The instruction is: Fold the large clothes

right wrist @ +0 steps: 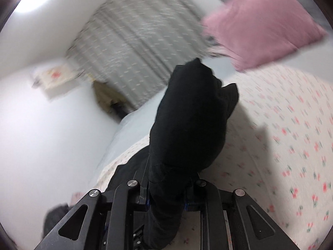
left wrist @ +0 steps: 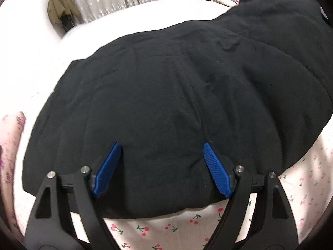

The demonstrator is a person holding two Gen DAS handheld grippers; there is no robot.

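A black garment (left wrist: 177, 104), thick and soft, fills mid-frame on the cherry-print sheet (left wrist: 301, 187). The left gripper (left wrist: 161, 150) hovers wide over its near hem. The right gripper (right wrist: 166, 200) pinches a limp bunch, probably a sleeve. Grasp hems and corners.

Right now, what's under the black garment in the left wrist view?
The black garment lies on the cherry-print bedsheet, which shows past its near and right edges; plain white bedding shows beyond it. Anything beneath its middle is covered. The open left gripper hovers over its near edge.
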